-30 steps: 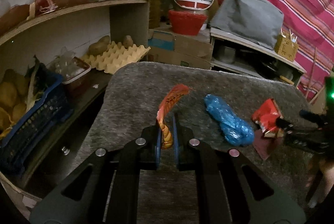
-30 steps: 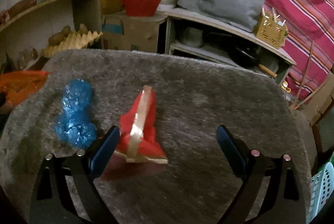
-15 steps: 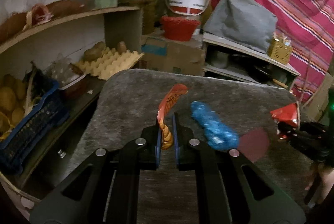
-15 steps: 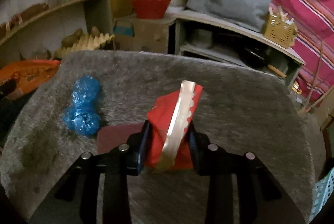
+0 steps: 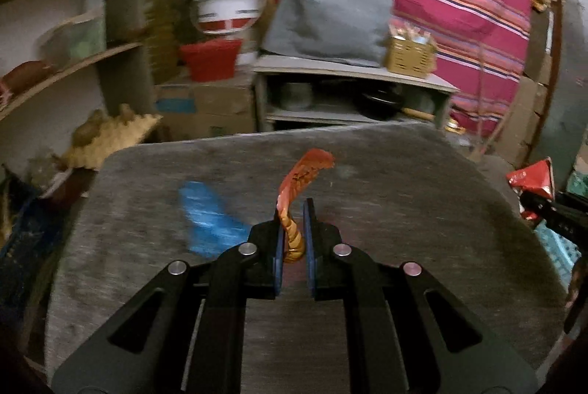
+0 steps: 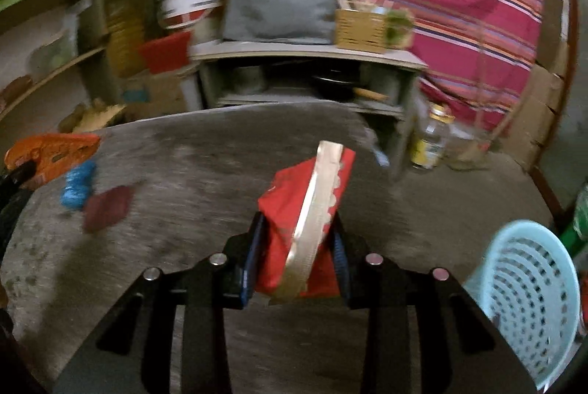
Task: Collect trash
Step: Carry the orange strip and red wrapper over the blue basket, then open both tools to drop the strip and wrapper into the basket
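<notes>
My left gripper (image 5: 293, 210) is shut on an orange snack wrapper (image 5: 301, 177) and holds it above the grey mat (image 5: 386, 181). My right gripper (image 6: 298, 228) is shut on a red packet (image 6: 294, 210) with a silver edge, lifted over the mat's right side; it also shows at the right edge of the left wrist view (image 5: 533, 179). A crumpled blue plastic bag (image 5: 209, 221) lies on the mat, left of my left gripper. A dark red scrap (image 6: 106, 208) lies beside the blue bag (image 6: 77, 184). A light blue perforated basket (image 6: 529, 291) stands low to the right of the mat.
Shelves with an egg tray (image 5: 114, 136) and a dark blue crate stand to the left. Behind the mat are a red pot (image 5: 211, 57), a white bucket (image 5: 229, 4), a low shelf with a grey bag (image 5: 327, 19) and a striped cloth. A bottle (image 6: 428, 140) stands on the floor.
Both grippers have swung to the right with their wrappers. The blue bag and red scrap now sit further left in both views, and the light blue basket has come into the right wrist view.
</notes>
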`<move>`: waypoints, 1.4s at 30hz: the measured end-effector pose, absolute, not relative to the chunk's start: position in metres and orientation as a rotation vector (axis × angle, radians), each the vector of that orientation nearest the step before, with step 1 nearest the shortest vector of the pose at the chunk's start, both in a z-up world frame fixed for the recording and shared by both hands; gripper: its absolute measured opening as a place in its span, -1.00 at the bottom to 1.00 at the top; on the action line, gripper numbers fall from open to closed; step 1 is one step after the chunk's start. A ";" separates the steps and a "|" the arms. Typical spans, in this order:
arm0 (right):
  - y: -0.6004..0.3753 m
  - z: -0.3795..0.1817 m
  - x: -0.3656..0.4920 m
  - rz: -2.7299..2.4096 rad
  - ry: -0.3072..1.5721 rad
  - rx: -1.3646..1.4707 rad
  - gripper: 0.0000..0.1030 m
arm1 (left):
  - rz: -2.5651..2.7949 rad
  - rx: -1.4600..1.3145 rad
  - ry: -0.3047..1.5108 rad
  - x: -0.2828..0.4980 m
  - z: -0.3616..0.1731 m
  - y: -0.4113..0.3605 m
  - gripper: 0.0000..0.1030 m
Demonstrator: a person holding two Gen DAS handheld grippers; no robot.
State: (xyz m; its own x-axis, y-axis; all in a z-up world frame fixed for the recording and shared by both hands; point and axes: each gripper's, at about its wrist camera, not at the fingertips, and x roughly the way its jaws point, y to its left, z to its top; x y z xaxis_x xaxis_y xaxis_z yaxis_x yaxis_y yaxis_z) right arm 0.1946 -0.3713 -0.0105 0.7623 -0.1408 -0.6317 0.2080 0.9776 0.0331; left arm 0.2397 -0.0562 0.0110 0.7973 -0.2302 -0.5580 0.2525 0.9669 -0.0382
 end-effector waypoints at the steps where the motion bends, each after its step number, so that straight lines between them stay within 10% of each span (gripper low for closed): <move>1: -0.380 -0.010 0.191 -0.202 0.674 0.112 -0.32 | -0.272 0.043 0.597 0.238 0.009 -0.065 -0.84; 42: -0.638 -0.027 0.051 -0.551 0.646 0.345 -0.31 | -0.828 0.281 0.653 0.118 -0.037 -0.466 -0.81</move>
State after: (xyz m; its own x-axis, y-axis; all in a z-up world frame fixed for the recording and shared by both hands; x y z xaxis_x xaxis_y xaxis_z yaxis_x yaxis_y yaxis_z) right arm 0.0508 -0.6375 -0.0268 0.6636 -0.3734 -0.6482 0.5811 0.8030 0.1324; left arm 0.1182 -0.4658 -0.0365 0.4969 -0.5900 -0.6364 0.7561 0.6542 -0.0161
